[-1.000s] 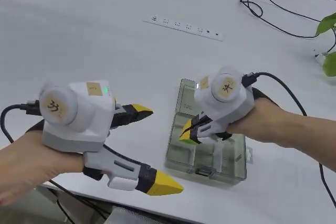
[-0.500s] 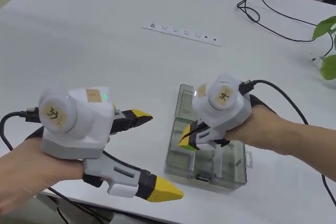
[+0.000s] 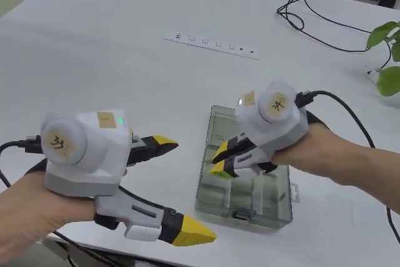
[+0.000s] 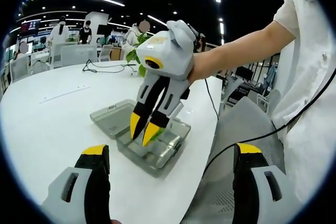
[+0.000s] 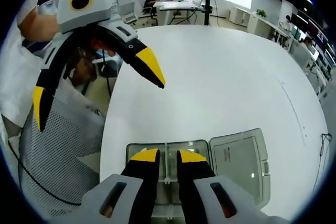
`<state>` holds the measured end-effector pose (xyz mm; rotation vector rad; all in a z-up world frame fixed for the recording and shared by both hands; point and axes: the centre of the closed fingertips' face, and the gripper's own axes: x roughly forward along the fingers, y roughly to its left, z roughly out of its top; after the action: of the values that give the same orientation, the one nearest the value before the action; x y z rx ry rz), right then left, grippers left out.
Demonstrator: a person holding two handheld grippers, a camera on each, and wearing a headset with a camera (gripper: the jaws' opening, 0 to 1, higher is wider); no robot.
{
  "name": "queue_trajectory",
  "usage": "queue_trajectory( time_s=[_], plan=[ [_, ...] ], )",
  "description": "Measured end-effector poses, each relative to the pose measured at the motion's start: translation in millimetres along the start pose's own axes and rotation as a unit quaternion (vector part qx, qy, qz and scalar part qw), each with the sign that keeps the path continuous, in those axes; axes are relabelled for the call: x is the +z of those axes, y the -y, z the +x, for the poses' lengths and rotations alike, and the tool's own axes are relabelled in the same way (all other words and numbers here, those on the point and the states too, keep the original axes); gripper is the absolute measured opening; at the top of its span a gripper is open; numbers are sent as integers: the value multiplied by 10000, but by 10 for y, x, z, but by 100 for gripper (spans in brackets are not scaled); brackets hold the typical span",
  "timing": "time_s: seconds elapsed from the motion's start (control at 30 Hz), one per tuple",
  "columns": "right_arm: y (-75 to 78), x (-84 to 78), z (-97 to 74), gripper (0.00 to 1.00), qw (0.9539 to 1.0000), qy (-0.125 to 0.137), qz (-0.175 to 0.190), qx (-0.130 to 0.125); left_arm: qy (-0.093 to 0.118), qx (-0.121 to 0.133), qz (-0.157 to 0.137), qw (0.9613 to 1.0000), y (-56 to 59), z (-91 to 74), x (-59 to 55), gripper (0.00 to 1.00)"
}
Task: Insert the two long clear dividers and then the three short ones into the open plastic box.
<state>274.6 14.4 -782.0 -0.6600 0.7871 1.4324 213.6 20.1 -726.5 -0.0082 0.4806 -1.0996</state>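
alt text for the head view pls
The right claw, tips close together, points down at an open clear plastic box on a white table. The left claw is spread wide open beside it, holding nothing.

The desk is plain white. The left hand-held gripper and the right hand-held gripper both have white bodies and black jaws with yellow tips. Each also carries a round tan label with black marks, and a small green light glows on the left one. One right tip looks greenish, perhaps tinted by clear plastic. The plastic box is clear with a grey-green cast. The power strip is white and the plant leaves are green.
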Motion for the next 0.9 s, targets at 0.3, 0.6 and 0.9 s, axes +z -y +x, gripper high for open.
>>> queue_trajectory(
  time_s=[0.3, 0.6, 0.9],
  plan=[
    [18, 159, -363, 22, 9967, 669, 425, -147, 13, 16, 22, 10000, -10, -16, 30, 100],
    [1, 127, -783, 29, 9919, 1035, 621, -389, 4, 21, 51, 10000, -10, -35, 55, 100],
    [-17, -153, -1141, 36, 9897, 1019, 763, -657, -30, -7, 78, 10000, -13, -33, 68, 100]
  ],
)
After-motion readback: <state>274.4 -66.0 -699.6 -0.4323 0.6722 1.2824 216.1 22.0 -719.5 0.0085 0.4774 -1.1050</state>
